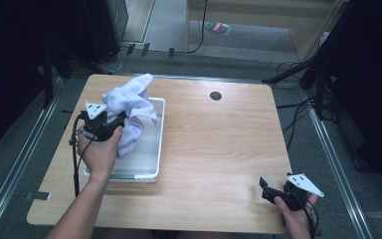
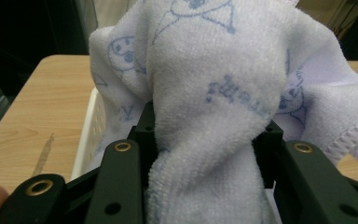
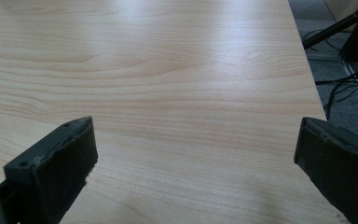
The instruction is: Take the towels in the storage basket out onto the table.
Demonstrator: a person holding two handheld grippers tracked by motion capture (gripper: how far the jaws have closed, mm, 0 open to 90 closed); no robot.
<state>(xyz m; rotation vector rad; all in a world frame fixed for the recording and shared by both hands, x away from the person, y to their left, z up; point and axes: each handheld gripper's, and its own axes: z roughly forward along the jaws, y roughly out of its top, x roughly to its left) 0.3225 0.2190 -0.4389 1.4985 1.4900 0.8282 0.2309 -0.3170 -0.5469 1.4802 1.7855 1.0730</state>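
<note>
Over 1 white tray (image 1: 155, 149), 1 hand-held gripper (image 1: 115, 122) clamps 1 towel (image 1: 129, 107).

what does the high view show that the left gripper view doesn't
High view alone: the whole white basket outline on the wooden table, the black round spot on the tabletop, the right tongs resting open at the near right corner, and the person's forearms.
Left gripper view alone: the left tongs pinching a bunched fold of the towel, and the towel's blue printed drawings and stitched hem up close.
Both: the towel held over the basket on the table.
</note>
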